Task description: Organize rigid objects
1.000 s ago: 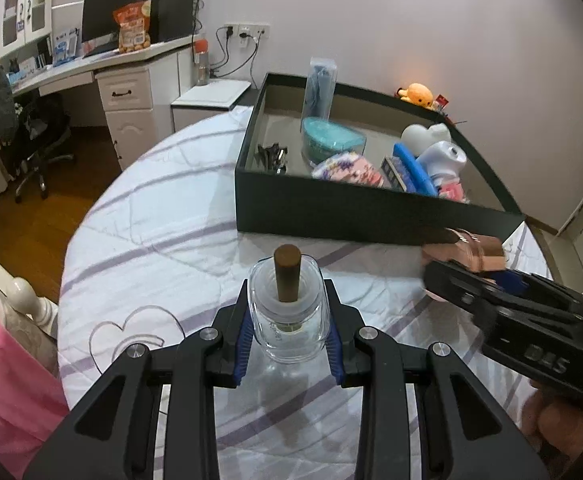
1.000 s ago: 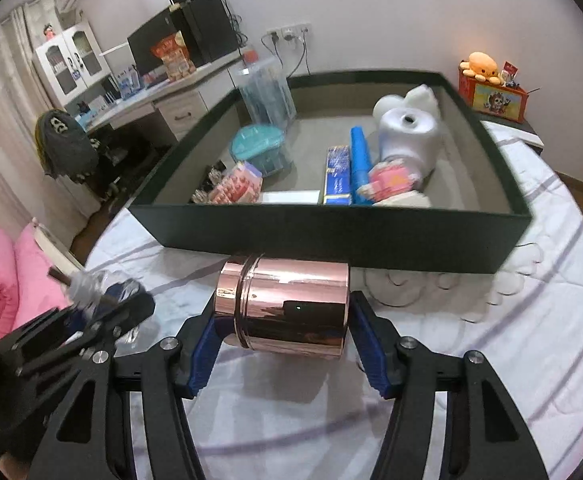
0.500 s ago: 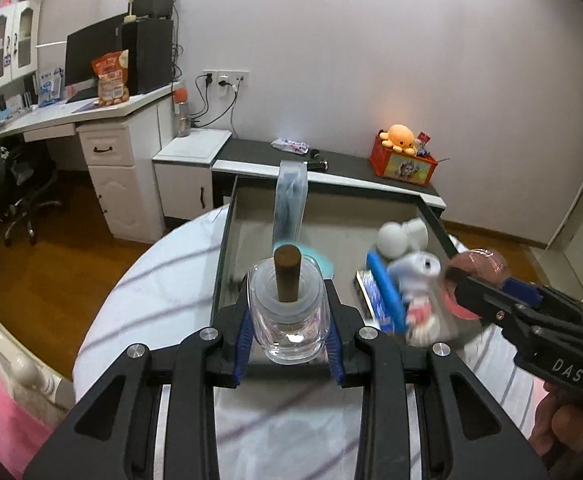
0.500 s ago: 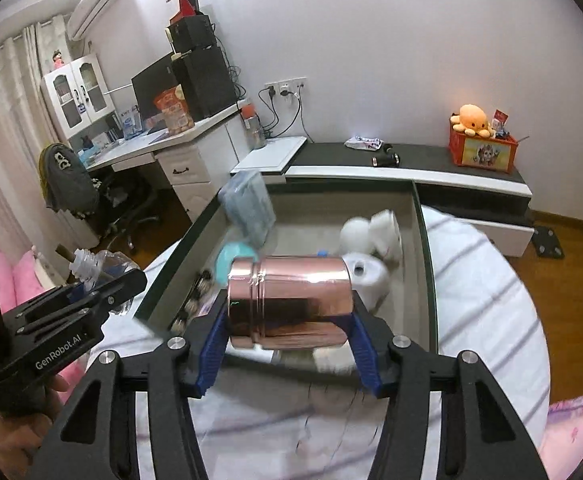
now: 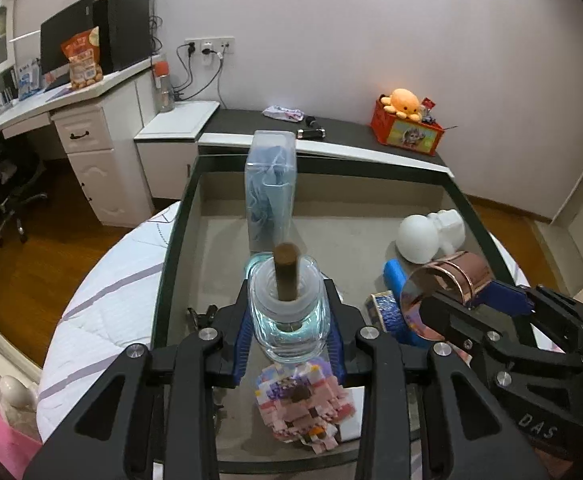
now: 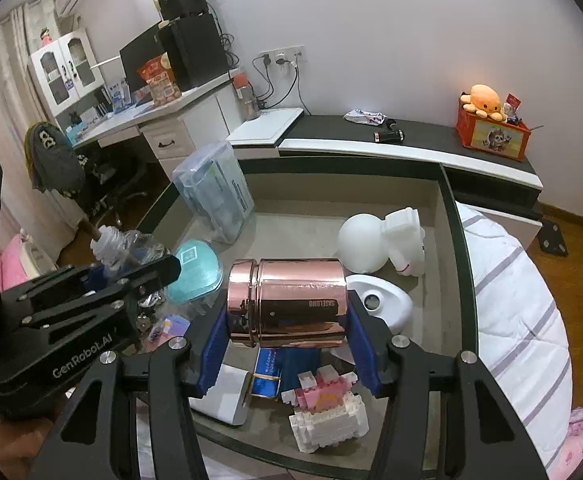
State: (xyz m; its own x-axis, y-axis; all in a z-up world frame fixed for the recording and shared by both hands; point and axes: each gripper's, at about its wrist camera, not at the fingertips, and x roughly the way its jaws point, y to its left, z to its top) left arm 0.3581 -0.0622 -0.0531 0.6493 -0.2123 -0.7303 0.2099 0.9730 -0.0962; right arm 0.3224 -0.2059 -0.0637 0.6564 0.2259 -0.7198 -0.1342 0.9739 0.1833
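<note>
While both tools hung above the box, the left hand-held gripper clamped a clear bottle with a brown stopper upright between its blue pads, and the right hand-held gripper squeezed a rose-gold tin lying on its side, pads pressed to its two ends. Under the bottle sat a pink block model; beyond it a clear case of blue cloth stood upright against the far left wall. Beneath the tin lay a blue packet and a pink-and-white block model, with a white dome lamp and a white figure further back and a teal container to the left. The box rested on a round white tabletop with grey stripes
</note>
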